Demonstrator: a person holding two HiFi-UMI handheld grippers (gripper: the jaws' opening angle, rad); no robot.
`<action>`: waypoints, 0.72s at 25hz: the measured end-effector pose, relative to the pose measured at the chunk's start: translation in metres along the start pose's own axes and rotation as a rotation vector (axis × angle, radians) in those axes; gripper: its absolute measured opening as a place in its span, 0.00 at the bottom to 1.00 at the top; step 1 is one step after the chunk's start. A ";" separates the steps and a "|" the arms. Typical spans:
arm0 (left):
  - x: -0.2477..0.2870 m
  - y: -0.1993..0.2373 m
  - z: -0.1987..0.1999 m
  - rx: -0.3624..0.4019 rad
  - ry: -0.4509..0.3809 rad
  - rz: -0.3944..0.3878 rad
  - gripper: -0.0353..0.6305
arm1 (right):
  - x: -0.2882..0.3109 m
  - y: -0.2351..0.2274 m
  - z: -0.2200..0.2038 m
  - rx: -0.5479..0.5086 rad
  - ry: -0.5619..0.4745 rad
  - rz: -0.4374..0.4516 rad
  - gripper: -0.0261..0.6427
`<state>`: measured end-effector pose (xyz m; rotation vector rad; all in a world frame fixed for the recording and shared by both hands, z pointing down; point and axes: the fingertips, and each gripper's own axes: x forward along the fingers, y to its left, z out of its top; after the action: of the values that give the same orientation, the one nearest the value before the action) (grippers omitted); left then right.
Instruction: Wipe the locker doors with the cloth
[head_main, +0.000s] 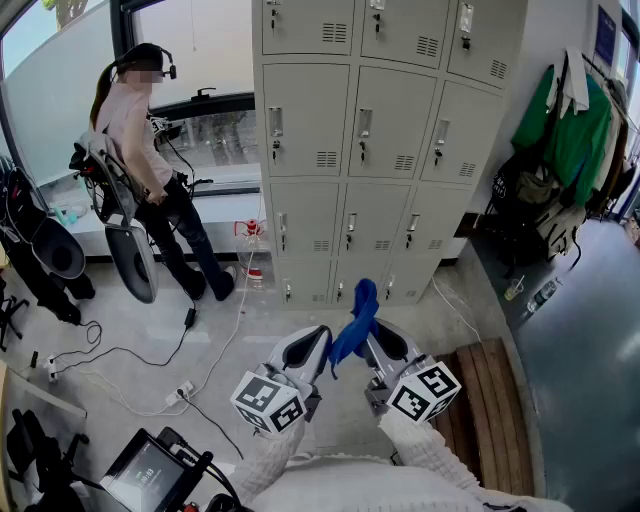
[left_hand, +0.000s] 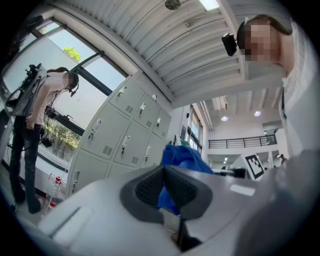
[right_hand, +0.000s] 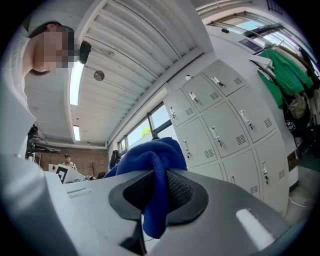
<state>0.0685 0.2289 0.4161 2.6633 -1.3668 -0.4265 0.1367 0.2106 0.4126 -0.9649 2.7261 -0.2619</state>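
Grey lockers (head_main: 330, 120) behind blue cloth (head_main: 356, 322)

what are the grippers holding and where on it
The blue cloth: left gripper and right gripper are each shut on a bunched fold of it.

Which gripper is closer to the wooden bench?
Right. The right gripper is just left of the wooden bench; the left gripper is farther left, beyond the blue cloth.
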 end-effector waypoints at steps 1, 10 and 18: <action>0.002 0.001 -0.004 -0.008 0.007 -0.001 0.06 | 0.000 -0.003 -0.003 0.003 0.003 -0.003 0.11; 0.017 0.018 -0.051 -0.087 0.078 0.045 0.06 | -0.002 -0.036 -0.036 0.043 0.100 -0.037 0.11; 0.085 0.092 -0.039 -0.091 0.027 -0.006 0.06 | 0.081 -0.089 -0.040 0.033 0.071 -0.048 0.11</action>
<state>0.0559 0.1048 0.4583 2.5915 -1.2994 -0.4405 0.1176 0.0948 0.4595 -1.0324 2.7555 -0.3552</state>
